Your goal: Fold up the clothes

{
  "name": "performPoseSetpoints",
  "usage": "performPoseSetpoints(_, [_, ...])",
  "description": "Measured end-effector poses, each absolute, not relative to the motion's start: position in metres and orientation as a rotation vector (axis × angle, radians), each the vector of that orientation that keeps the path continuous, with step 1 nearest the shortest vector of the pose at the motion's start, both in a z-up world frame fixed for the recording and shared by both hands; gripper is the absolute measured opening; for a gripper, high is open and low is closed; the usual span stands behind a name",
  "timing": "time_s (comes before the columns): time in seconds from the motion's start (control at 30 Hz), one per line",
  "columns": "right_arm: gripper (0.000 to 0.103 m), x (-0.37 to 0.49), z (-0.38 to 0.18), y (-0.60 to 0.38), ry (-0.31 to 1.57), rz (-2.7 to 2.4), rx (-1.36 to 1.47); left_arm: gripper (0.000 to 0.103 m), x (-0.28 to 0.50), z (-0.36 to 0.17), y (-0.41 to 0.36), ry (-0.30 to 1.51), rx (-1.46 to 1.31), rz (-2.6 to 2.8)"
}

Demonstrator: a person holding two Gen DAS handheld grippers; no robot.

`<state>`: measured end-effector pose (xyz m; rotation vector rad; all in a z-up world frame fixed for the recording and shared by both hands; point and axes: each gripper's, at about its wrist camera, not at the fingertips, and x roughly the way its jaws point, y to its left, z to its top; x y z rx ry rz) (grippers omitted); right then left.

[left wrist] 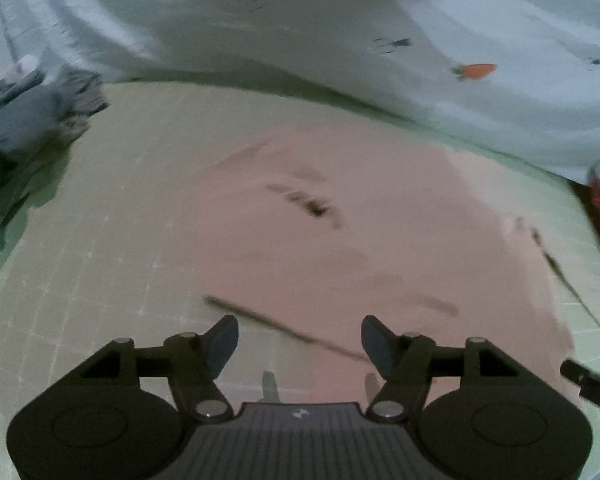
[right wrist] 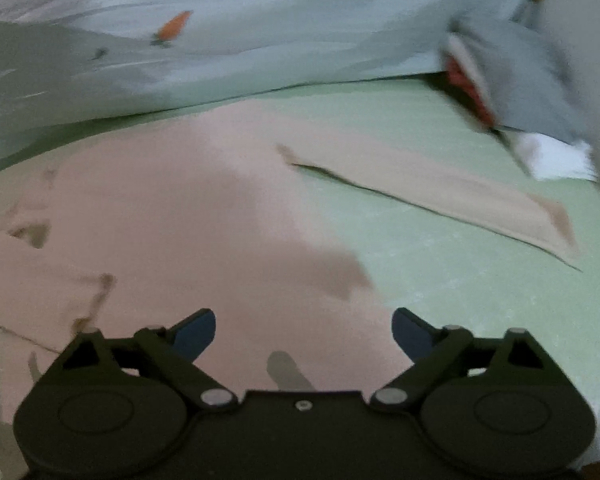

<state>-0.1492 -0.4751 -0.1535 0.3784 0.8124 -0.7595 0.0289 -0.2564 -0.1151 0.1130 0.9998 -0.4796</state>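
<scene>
Hovering wide open, left tongs [left wrist: 299,338] and right tongs [right wrist: 303,330] hold nothing above the pink garment [right wrist: 188,216].

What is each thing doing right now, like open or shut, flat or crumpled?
Left gripper: open, holding nothing.
Right gripper: open, holding nothing.
Pink shirt: spread flat on the mat, one sleeve stretched out.
Pale blue cloth: rumpled, lying behind the shirt.
Grey clothes: crumpled in a heap.
Green mat: lying flat.

Home bedroom: carrot-print bedsheet [left wrist: 340,32], plush shark [right wrist: 516,68].
</scene>
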Motion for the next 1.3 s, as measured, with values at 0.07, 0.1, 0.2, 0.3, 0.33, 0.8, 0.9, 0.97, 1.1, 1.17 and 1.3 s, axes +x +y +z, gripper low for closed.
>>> performPoseSetpoints(0.07, [0.090, -0.127, -0.154, -0.463, 0.818, -0.679, 0.358, 0.075, 0.034, -0.118, -0.250, 1.018, 0.127, -0.460])
performPoseSetpoints(0.1, [0.088, -0.115, -0.154, -0.457, 0.820, -0.640, 0.348, 0.076, 0.037, -0.119, -0.247, 1.027, 0.134, -0.450])
performPoseSetpoints(0.2, [0.082, -0.082, -0.159, -0.439, 0.836, -0.542, 0.351, 0.076, 0.045, -0.125, -0.242, 1.047, 0.146, -0.441])
performPoseSetpoints(0.3, [0.074, -0.053, -0.168, -0.424, 0.861, -0.471, 0.375, 0.076, 0.051, -0.128, -0.242, 1.056, 0.158, -0.458])
performPoseSetpoints(0.33, [0.072, -0.047, -0.172, -0.420, 0.872, -0.458, 0.378, 0.076, 0.052, -0.129, -0.242, 1.058, 0.164, -0.463])
performPoseSetpoints(0.8, [0.002, -0.035, -0.181, -0.409, 0.881, -0.311, 0.307, 0.076, 0.070, -0.148, -0.270, 1.112, 0.215, -0.485])
performPoseSetpoints(0.9, [0.002, -0.036, -0.166, -0.419, 0.827, -0.313, 0.273, 0.076, 0.078, -0.139, -0.278, 1.074, 0.199, -0.476])
performPoseSetpoints(0.97, [0.002, -0.037, -0.152, -0.435, 0.774, -0.329, 0.264, 0.076, 0.084, -0.132, -0.283, 1.047, 0.188, -0.469])
performPoseSetpoints(1.1, [0.002, -0.043, -0.124, -0.495, 0.656, -0.426, 0.302, 0.076, 0.097, -0.118, -0.293, 0.984, 0.170, -0.452])
performPoseSetpoints(1.17, [0.002, -0.048, -0.114, -0.534, 0.599, -0.507, 0.318, 0.076, 0.102, -0.114, -0.296, 0.968, 0.166, -0.435])
performPoseSetpoints(1.3, [0.002, -0.073, -0.093, -0.626, 0.470, -0.781, 0.349, 0.077, 0.109, -0.110, -0.294, 0.954, 0.155, -0.394])
